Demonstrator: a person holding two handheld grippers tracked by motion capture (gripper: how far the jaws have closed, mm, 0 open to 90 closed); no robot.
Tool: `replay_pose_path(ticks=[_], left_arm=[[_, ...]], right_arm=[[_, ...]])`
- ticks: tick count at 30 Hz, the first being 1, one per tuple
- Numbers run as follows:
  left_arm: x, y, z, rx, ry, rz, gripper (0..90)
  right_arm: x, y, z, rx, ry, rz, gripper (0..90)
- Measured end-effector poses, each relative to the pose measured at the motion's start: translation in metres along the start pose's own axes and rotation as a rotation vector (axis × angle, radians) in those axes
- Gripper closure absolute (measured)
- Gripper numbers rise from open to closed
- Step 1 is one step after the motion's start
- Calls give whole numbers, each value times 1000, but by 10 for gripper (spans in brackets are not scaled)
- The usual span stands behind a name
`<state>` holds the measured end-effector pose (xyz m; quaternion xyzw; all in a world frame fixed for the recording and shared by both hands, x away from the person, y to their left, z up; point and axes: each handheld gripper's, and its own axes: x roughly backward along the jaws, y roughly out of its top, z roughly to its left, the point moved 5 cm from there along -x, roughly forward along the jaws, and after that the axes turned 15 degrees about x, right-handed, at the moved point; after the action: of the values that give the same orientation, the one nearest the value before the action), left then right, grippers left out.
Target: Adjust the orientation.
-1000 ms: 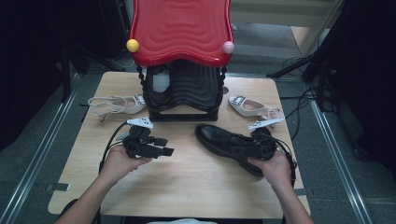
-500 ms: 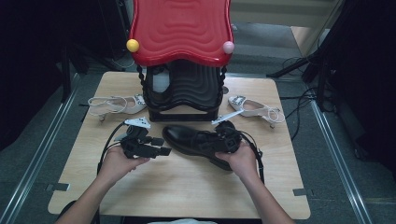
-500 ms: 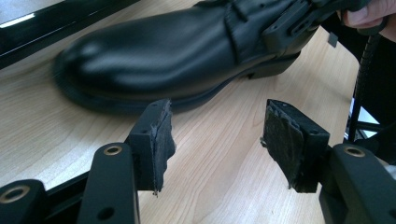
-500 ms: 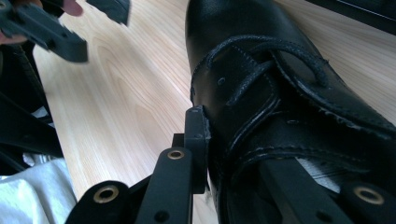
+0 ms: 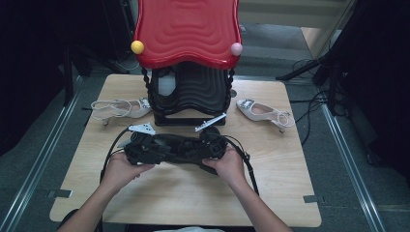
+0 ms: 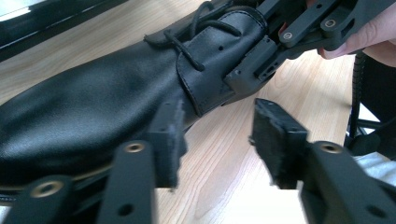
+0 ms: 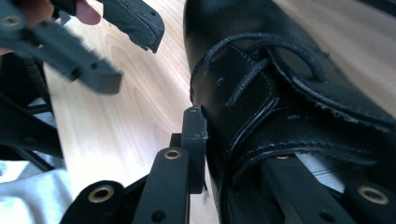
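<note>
My right gripper [image 7: 233, 154] held the black shoe [image 5: 186, 147] by its collar, one jaw outside the leather and the other inside, so the toe pointed toward my left gripper [image 6: 217, 140]. That one's jaws had just been narrowing, half-open, one pad beside the toe and nothing yet pinched. Beyond stood the red-topped rack [image 5: 188, 72] on the table [image 5: 280, 203].

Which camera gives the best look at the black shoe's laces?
The left gripper view: the black shoe lies side-on there, its laces sharp against the leather. The right gripper view shows the laces close but partly cropped. In the high view the shoe is a dark shape between both grippers.
</note>
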<state>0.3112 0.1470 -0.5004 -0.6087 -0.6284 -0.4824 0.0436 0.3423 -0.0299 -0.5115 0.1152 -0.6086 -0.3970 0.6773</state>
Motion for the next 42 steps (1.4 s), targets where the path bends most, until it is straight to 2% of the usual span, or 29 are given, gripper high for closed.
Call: replay_pose_path(ticks=[1,3,4,5,7,10,11,13,14,17,19,22,24,27,29,31,33,35,37,42], left_arm=[[0,0,0,4,-1,0,649],[1,0,1,-2,24,-12,752],[2,0,1,-6,19,-14,789],[3,1,1,3,1,-23,830],[4,1,3,16,-5,-28,886],[3,2,3,38,0,-32,900],[2,3,3,44,0,-34,899],[1,9,2,43,9,-36,899],[0,12,1,38,28,-37,898],[-3,21,-2,38,34,-33,898],[-7,24,-5,57,13,-52,898],[-15,20,-7,44,32,-65,897],[-18,15,-7,50,29,-55,897],[-20,8,-4,53,37,-34,895],[-21,4,-2,63,19,-22,892],[-24,0,-1,73,-1,-10,885],[-27,-4,0,72,2,14,878],[-31,-5,1,64,1,25,881],[-32,-5,1,78,-26,23,896],[-30,-4,4,69,-24,32,895]], right_arm=[[1,-1,0,-6,-1,-5,760],[6,-3,1,-3,-3,-14,704],[10,-4,1,3,-8,-18,696],[14,-5,1,7,-3,-21,701],[26,-8,0,14,-4,-31,764],[48,-14,-3,25,-13,-56,870],[56,-16,-5,27,-31,-66,890],[69,-22,-15,37,-64,-74,900],[74,-25,-21,37,-92,-74,900],[86,-34,-40,16,-129,-100,900],[91,-36,-51,-1,-152,-115,900],[91,-39,-65,-19,-173,-121,900],[86,-40,-70,-37,-158,-122,900],[78,-41,-75,-28,-166,-115,900],[68,-41,-76,-18,-164,-88,900],[63,-41,-75,0,-159,-76,900],[59,-41,-72,11,-144,-65,900],[56,-41,-69,28,-164,-52,900],[56,-41,-65,24,-165,-39,900],[58,-50,-52,6,-131,-41,900]])
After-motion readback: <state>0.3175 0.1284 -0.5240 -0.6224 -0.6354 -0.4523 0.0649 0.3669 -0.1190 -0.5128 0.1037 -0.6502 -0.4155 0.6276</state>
